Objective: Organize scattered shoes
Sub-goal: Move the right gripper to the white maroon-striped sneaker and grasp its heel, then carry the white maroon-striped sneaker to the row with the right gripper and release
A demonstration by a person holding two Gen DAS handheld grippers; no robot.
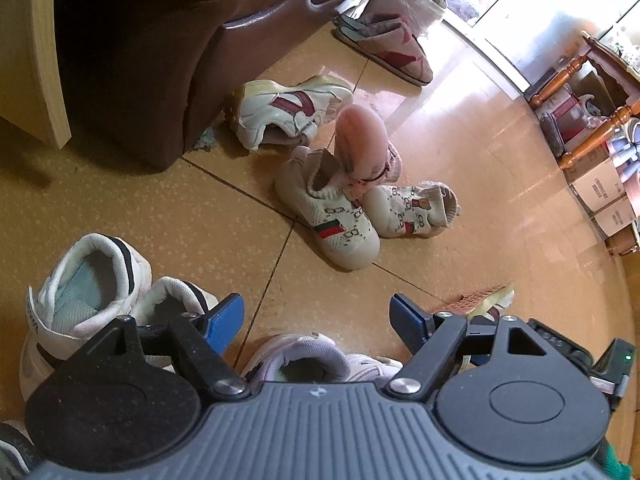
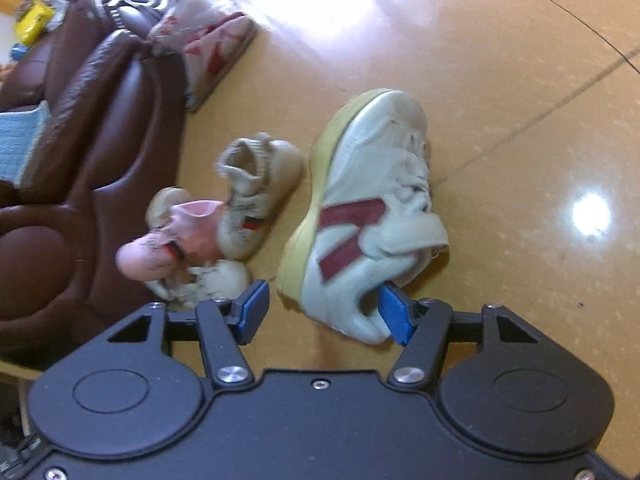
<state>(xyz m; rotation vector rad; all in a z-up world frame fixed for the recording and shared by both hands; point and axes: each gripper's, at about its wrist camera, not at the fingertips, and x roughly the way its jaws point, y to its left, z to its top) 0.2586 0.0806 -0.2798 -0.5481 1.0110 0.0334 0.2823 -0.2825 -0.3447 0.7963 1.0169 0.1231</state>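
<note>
In the right wrist view, the right gripper (image 2: 326,312) sits at the lower centre of the frame with its blue pads spread on either side of the heel of a white sneaker with maroon stripes (image 2: 360,216). The right pad (image 2: 394,312) is tucked at the heel collar, apparently just inside the shoe's opening; the left pad stands clear of the sole, so nothing is clamped yet. The sneaker lies tipped on its side on the tan tiled floor (image 2: 520,80), yellowed sole toward the frame's left, just beside a heap of small beige and pink children's shoes (image 2: 208,232).

In the left wrist view, the left gripper (image 1: 318,320) hangs wide apart and empty above a lilac sneaker (image 1: 304,356) at the bottom centre, with a white high-top pair (image 1: 92,288) at the lower left.

The maroon-striped sneaker looks light, with a soft padded upper and a stiffer rubber sole. Pinching the heel wall, one pad inside and one outside, seems the surest hold; the collar will likely squash, and the toe may sag and swing.
</note>
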